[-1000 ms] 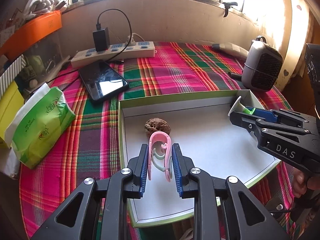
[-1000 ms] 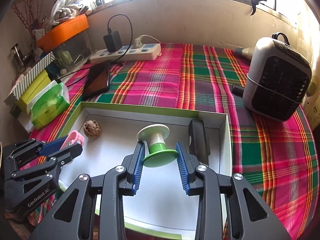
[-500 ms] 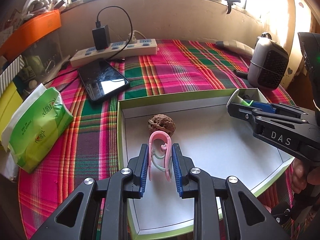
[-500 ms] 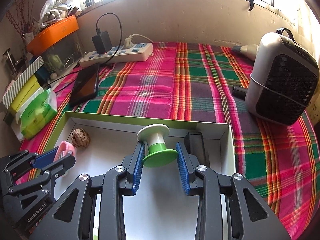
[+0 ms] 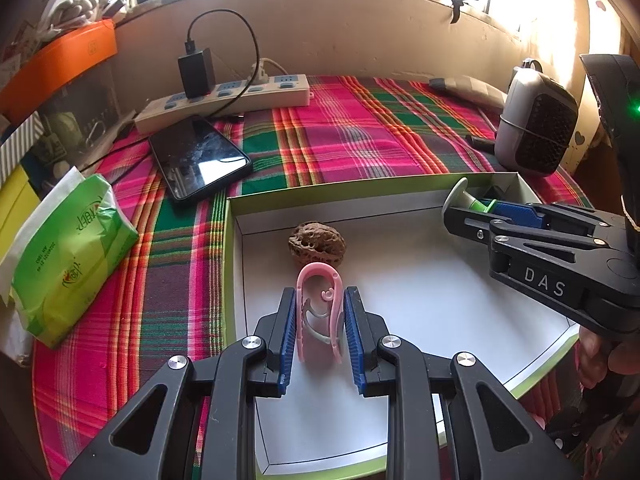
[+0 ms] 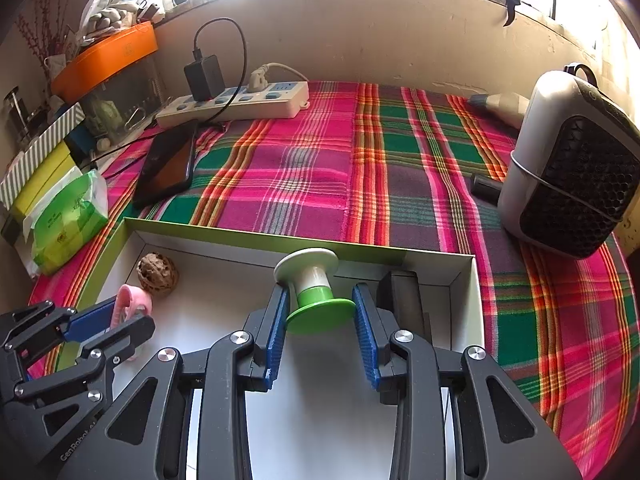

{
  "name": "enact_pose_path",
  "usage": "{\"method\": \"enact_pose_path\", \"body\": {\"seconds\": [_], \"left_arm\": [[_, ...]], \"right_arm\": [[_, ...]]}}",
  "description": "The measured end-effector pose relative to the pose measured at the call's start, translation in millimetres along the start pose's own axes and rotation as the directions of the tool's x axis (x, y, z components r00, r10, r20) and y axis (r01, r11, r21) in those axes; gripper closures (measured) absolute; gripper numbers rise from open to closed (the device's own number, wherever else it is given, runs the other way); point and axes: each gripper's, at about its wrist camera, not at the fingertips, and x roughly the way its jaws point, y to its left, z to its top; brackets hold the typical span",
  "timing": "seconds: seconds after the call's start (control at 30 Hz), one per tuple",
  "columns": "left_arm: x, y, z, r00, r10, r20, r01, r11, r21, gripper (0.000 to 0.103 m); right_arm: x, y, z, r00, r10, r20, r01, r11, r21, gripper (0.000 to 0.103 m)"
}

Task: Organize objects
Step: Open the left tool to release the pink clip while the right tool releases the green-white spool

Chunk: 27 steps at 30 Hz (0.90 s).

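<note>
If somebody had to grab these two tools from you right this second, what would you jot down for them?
Left hand-held gripper: shut on the pink clip, held over the white tray.
Right hand-held gripper: shut on the green-and-white spool, also over the tray, near its far right corner.
Already in the tray: a walnut near the far left corner and a black block by the right wall.
Done: those two look placed.
Left: set the clip and the spool down, probably in the tray, and let go. Whether the phone or tissue pack belongs to the job, I cannot tell.
</note>
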Motion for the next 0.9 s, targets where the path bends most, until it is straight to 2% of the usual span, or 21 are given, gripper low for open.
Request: {"method": "enact_pose_path", "body": {"seconds": [0.77,0.9], "left_arm": [[1.8,-2.3,1.8,1.000,0.023,-0.004,-0.023,0.999,0.026,0.080],[1.0,-2.2,1.8,1.000,0.017,-0.004,-0.017,1.000,0.020,0.077]], "right_arm": [[5.1,0.3,-1.6,1.000,-0.002,-0.017,0.002,1.000,-0.003,0.069],[4.3,-0.2,-1.3,1.000,0.008,-0.014,-0.008,1.000,0.004,0.056]]}}
